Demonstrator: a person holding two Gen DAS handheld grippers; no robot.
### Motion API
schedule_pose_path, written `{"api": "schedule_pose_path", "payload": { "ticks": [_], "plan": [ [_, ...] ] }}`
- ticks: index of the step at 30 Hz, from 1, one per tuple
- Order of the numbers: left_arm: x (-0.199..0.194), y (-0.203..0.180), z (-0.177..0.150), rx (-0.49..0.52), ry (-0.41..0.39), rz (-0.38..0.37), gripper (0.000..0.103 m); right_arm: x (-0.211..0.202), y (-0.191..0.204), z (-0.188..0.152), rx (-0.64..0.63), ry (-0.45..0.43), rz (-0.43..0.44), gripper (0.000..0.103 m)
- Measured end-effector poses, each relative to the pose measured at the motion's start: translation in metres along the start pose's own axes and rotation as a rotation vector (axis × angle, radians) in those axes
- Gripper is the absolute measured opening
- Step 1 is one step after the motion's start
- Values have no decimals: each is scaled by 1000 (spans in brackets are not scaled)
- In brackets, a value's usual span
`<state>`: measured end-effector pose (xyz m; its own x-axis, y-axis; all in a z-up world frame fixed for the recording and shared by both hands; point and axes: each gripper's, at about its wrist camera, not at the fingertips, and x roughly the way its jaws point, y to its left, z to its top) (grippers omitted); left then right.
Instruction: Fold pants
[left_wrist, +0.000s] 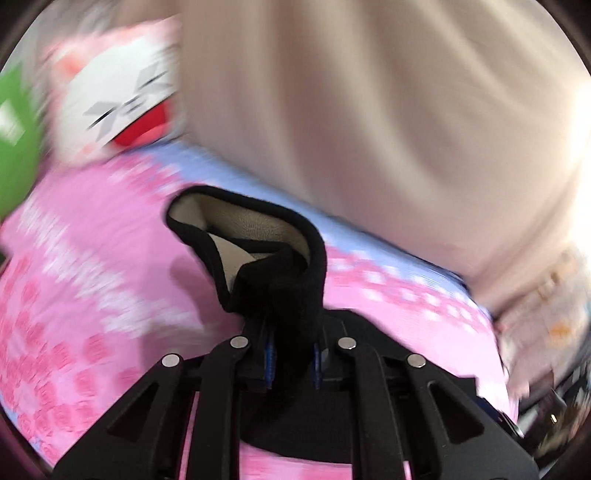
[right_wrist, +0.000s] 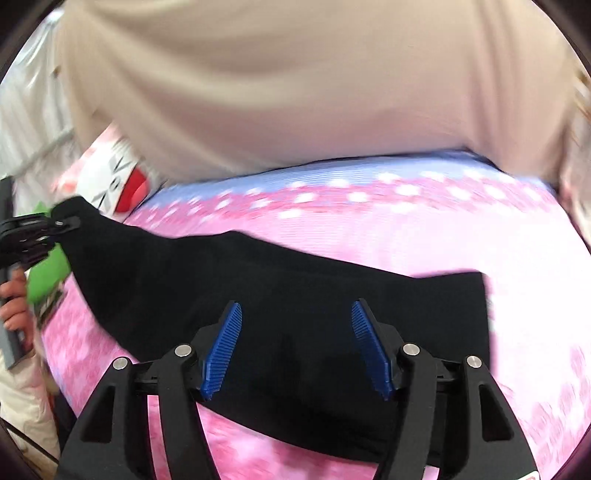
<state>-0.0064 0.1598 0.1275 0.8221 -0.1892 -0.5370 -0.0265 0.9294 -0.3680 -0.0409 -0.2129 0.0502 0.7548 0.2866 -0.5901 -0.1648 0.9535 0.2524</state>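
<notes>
Left tool (left_wrist: 291, 354) pinching black pants (right_wrist: 295, 295); beige curtain (right_wrist: 295, 92) behind

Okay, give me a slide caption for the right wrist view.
Right gripper open above black pants on the pink bedspread, left gripper pinching their far corner.

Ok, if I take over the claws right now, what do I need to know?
Left claw: shut on one end of the black pants, lifting that end off the pink bedspread.
Right claw: open, over the middle of the pants, gripping nothing.
Pants: mostly lying stretched across the bedspread.
Done: one end picked up.
Left: probably carry the lifted end over to the other end, lay it down, smooth it.
</notes>
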Motion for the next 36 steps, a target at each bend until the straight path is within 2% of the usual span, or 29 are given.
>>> {"api": "schedule_pose_path", "payload": {
  "ticks": [1,4,6,7,8,9,11,13,15,16,17,22,23,26,28,30,31,32,33,36],
  "plan": [
    [-1,-35,-3,68,1,-41,13,-4,-9,-2,23,-6,-13,61],
    [8,-106,-25,193,49,-121,14,-18,-43,-8,94,-18,-44,61],
    [28,-153,-61,286,132,-158,17,-27,-61,-14,137,-29,-56,62],
    [42,-172,-84,330,189,-171,21,-30,-69,-18,152,-31,-63,62],
    [55,-184,-103,360,239,-177,33,-31,-74,-21,163,-33,-69,63],
    [68,-193,-122,381,293,-180,41,-33,-81,-26,179,-29,-77,63],
    [89,-198,-159,390,382,-160,46,-35,-93,-32,207,-14,-82,64],
    [85,-194,-175,379,402,-165,53,-34,-96,-35,224,-10,-65,64],
    [66,-181,-174,369,368,-175,58,-34,-97,-35,232,-5,-21,66],
    [60,-175,-169,365,354,-168,64,-33,-94,-34,231,-2,1,68],
    [45,-163,-159,351,307,-126,74,-31,-90,-32,229,0,29,70],
    [-1,-109,-125,276,128,2,83,9,-59,-19,222,82,202,70],
    [-8,-96,-118,267,97,50,83,17,-56,-17,230,99,215,70],
    [-16,-61,-107,235,58,157,84,47,-49,-18,286,174,277,70],
    [-15,-39,-105,196,66,177,84,62,-43,-20,321,212,336,72],
    [-12,-18,-106,157,82,193,84,66,-33,-21,306,205,297,66],
    [-9,-12,-107,146,92,202,84,67,-27,-20,278,210,278,46],
    [-4,-4,-108,133,107,213,84,70,-21,-20,262,219,271,37],
    [-2,3,-109,123,114,216,84,72,-16,-19,275,231,303,36],
    [2,7,-110,106,120,222,84,60,7,-2,195,197,286,33]
  ]
}}
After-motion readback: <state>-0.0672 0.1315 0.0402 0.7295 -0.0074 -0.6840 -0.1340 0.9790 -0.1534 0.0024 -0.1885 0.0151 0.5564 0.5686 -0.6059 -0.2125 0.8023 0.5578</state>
